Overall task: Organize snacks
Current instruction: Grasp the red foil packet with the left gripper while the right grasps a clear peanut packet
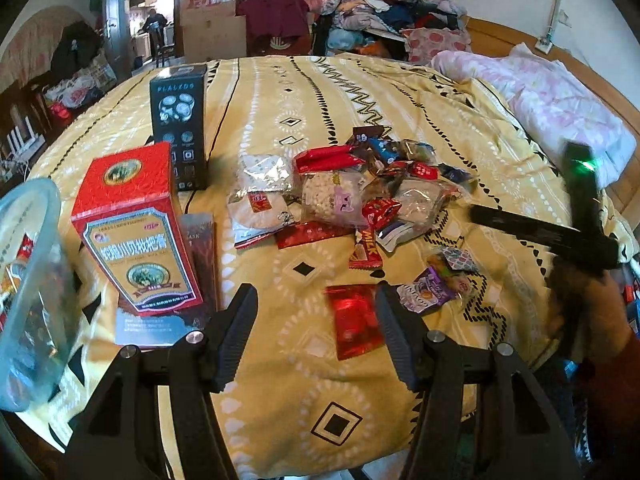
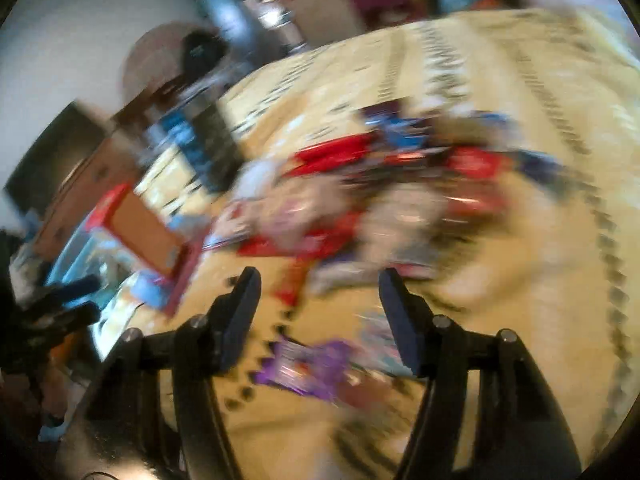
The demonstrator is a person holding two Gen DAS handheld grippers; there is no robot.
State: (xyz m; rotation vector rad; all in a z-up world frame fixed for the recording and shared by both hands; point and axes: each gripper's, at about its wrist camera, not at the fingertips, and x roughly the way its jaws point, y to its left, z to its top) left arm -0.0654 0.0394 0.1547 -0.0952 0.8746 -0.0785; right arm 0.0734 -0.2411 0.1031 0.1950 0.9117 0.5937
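Note:
A heap of wrapped snacks (image 1: 352, 192) lies on the yellow patterned bedspread (image 1: 280, 380). Closer in, a single red packet (image 1: 354, 320) rests just left of the right finger of my left gripper (image 1: 314, 304), which is open and empty above the cloth. A purple packet (image 1: 432, 288) lies to its right. A clear plastic container (image 1: 28, 280) stands at the far left. The right wrist view is heavily blurred: my right gripper (image 2: 319, 284) is open over the bedspread, with the purple packet (image 2: 304, 364) low between its fingers, untouched, and the snack heap (image 2: 380, 200) beyond.
A red box (image 1: 136, 232) and a tall black box (image 1: 180, 120) stand left of the heap, on a flat leaflet (image 1: 160, 320). A pink quilt (image 1: 560, 108) lies at the right. Piled clothes (image 1: 380, 12) and cardboard boxes (image 1: 212, 12) stand behind the bed.

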